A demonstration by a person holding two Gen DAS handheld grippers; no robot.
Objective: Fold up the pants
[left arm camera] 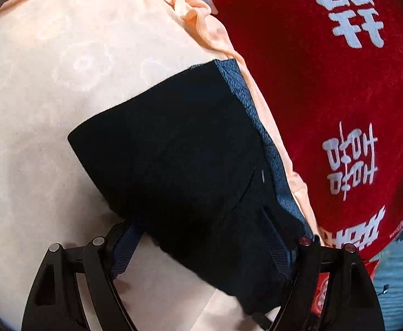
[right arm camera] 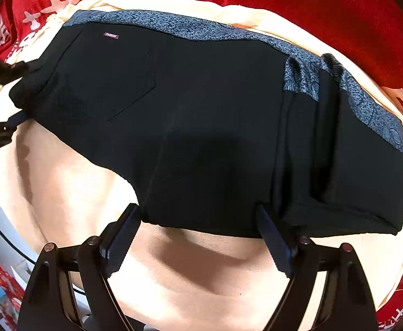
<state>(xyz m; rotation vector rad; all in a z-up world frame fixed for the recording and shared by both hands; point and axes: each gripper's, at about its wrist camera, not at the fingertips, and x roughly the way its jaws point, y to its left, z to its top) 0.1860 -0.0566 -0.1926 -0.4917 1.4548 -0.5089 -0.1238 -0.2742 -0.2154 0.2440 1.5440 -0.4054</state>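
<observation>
Black pants (right arm camera: 201, 127) lie folded into a thick bundle on a peach cloth (right arm camera: 63, 193), which sits over a red blanket (left arm camera: 325, 110) with white characters. A strip of blue-grey patterned lining (right arm camera: 174, 24) shows along the far edge; a back pocket and a small label face up near the left end. At the right end several layers stack into pleats.

Right gripper (right arm camera: 198, 237): points down at the near edge of the bundle, fingers wide apart. The tips sit at the hem, one on either side of a stretch of it, pads not pressing. Judged as placed to take that edge or to steady the bundle for the next fold.

Left gripper (left arm camera: 201, 259): fingers also wide apart, straddling the waist end of the pants. Dark cloth fills the gap between them and covers the tips, so contact cannot be confirmed; no pinch is visible. Its tilt suggests an approach to a grasp at that end.

The fold looks well along; one more halving or a tidy-up likely remains.

Hard to read:
- Black fabric swallows seams and layer edges; layer count unclear.
- What carries the cloths, a table or a bed, is covered.
- Left wrist view shows only one end of the pants.
- Fisheye bends all edges.
- Left rim of the right view: part of the other gripper and some clutter, indistinct.
</observation>
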